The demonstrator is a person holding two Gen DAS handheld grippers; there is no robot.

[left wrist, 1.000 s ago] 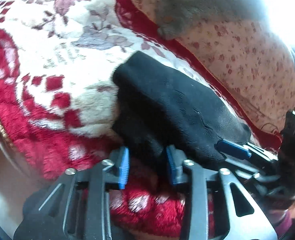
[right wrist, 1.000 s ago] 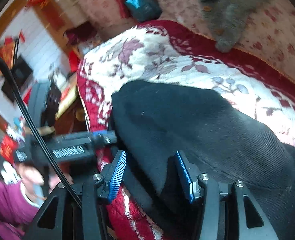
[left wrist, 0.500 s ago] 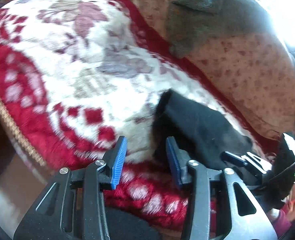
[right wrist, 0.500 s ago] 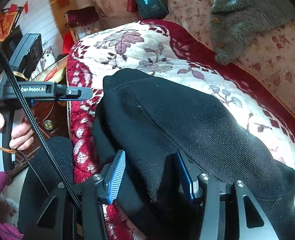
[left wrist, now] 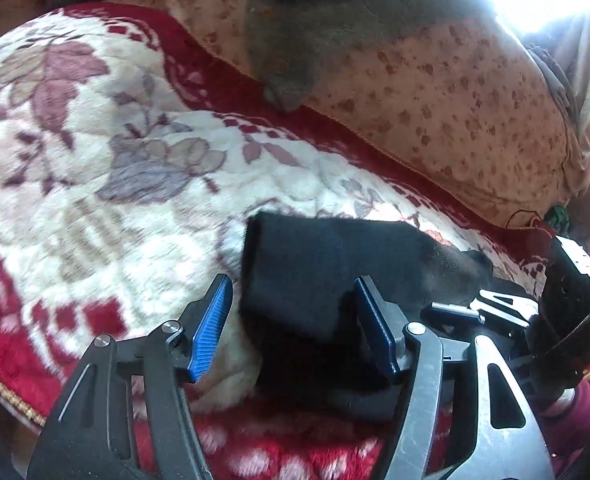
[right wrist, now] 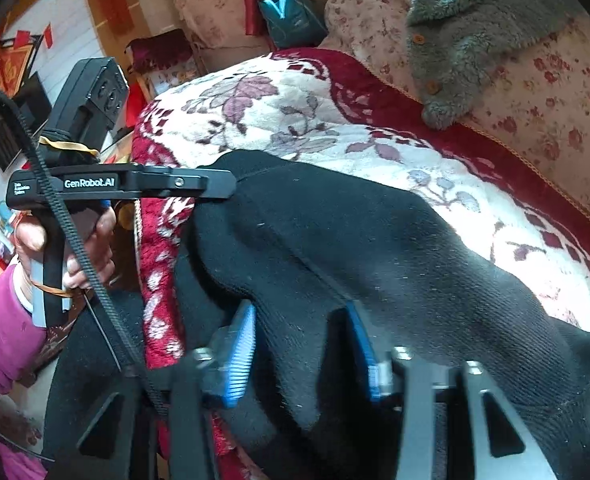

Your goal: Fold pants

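The black pants (right wrist: 375, 240) lie folded lengthwise on a red and white floral blanket (left wrist: 95, 200), running from the blanket's near edge to the right. My left gripper (left wrist: 291, 328) is open, its blue pads on either side of the pants' left end (left wrist: 315, 272). It also shows in the right wrist view (right wrist: 215, 184), touching that end. My right gripper (right wrist: 301, 356) is open, with a raised ridge of the black cloth between its pads. It appears at the right of the left wrist view (left wrist: 491, 308).
A grey fleece garment (right wrist: 475, 36) lies on a floral cushion (left wrist: 455, 100) behind the blanket. The blanket's front edge (right wrist: 155, 280) drops off near the grippers. Room furniture and red decorations show at far left (right wrist: 15, 60).
My left gripper pulled back off the pants, then moved in again and opened wider around the pants' left end. My right gripper stayed open over the cloth.
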